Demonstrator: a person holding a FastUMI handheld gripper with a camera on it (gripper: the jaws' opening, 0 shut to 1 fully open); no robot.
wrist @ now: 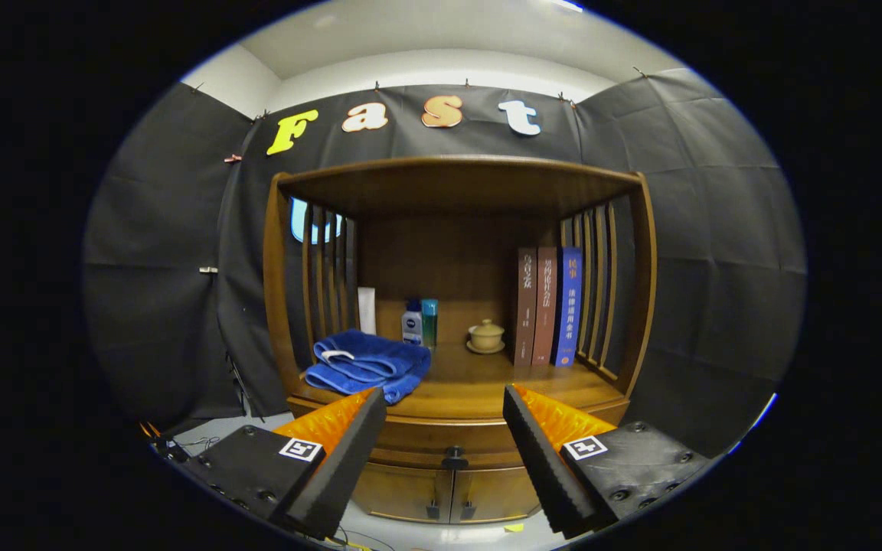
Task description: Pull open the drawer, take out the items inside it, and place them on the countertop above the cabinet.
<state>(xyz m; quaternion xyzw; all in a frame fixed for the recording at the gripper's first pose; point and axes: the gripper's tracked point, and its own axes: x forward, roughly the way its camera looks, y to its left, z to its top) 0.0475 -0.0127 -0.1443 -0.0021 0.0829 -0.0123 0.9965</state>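
Note:
A wooden cabinet (456,306) stands ahead against the booth wall, with a countertop (479,386) under a wooden canopy. Below the countertop the drawer (449,438) is closed, its dark knob (454,458) showing between my fingers and some way beyond them. Whatever lies inside the drawer is hidden. My gripper (445,417) is open, held in the air in front of the cabinet, with nothing between its fingers.
On the countertop lie a folded blue towel (364,366) at the left front, a white tube (367,310), two small bottles (419,321), a lidded cup on a saucer (485,335) and three upright books (548,304). Two lower doors (449,493) sit under the drawer.

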